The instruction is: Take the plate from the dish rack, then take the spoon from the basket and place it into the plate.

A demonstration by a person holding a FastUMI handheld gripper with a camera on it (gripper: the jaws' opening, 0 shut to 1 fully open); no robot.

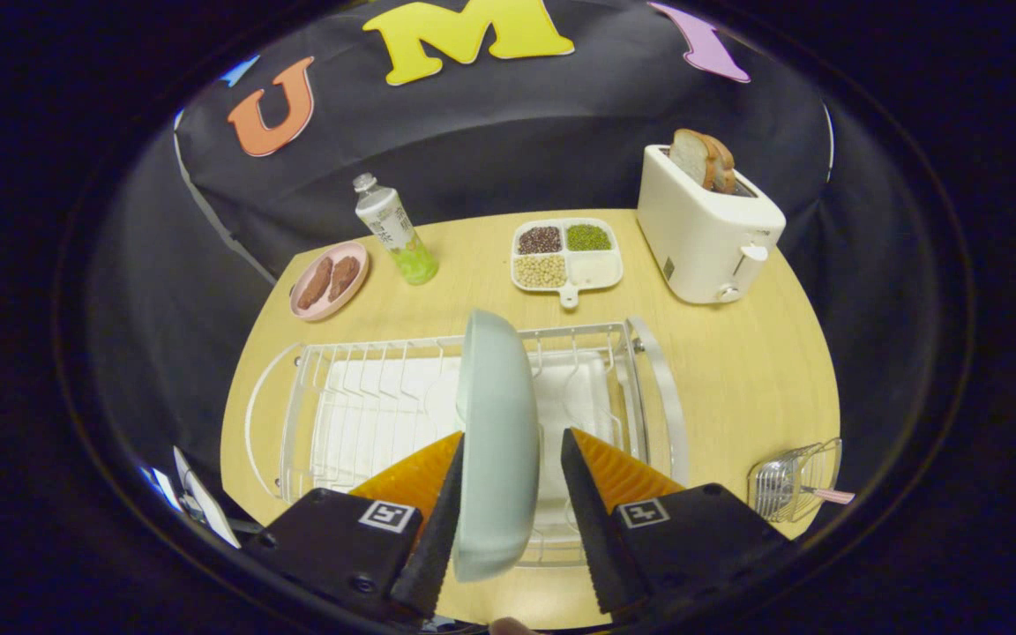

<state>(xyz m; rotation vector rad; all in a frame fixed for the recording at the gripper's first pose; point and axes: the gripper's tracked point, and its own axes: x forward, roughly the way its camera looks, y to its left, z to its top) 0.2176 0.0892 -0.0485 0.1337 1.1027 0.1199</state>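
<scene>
A pale grey-green plate (495, 388) stands on edge in the white wire dish rack (654, 397). My gripper (511, 437) straddles the plate's near rim. The left finger lies against the plate's left face, and a narrow gap separates the right finger from its right face, so the gripper is open around it. To the right of the rack, near the table's edge, stands a small wire basket (781, 483). A spoon with a pink handle (832, 496) sticks out of it.
Beyond the rack on the wooden table (737, 353) are a pink plate with two brown pieces (329, 279), a bottle (395, 229), a white divided tray of beans (565, 254) and a white toaster with bread (704, 220). Bare table lies right of the rack.
</scene>
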